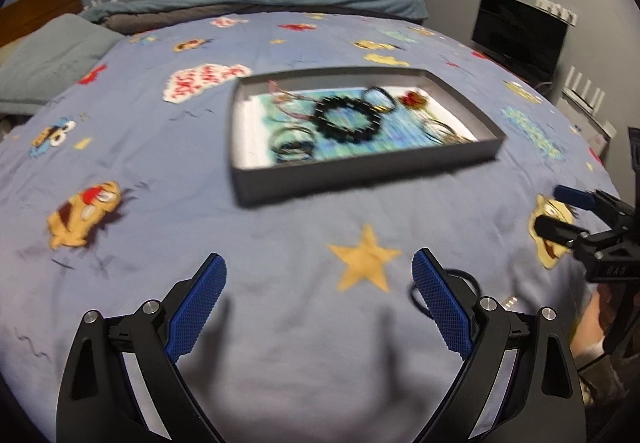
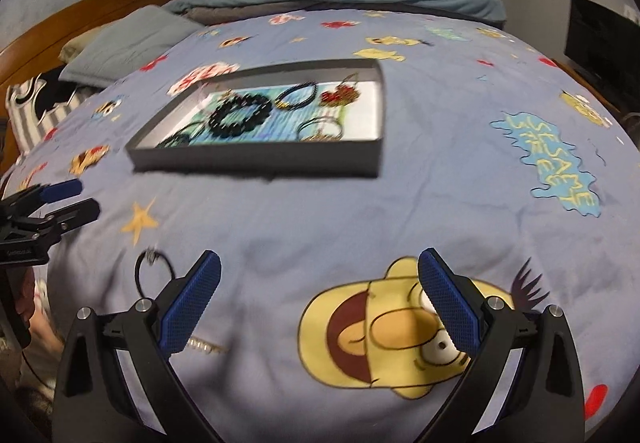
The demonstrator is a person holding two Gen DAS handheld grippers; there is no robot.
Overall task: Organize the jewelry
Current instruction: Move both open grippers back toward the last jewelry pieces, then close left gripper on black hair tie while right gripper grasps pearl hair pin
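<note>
Most jewelry already sits in the gray box mid-bed; a black ring bracelet and small chain wait near the bed's near edge; my left gripper and right gripper gape, empty.

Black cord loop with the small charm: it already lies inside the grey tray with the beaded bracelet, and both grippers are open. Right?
Not quite. The black cord loop lies on the bedspread, outside the grey tray, as the right wrist view shows. Both grippers are open.
</note>
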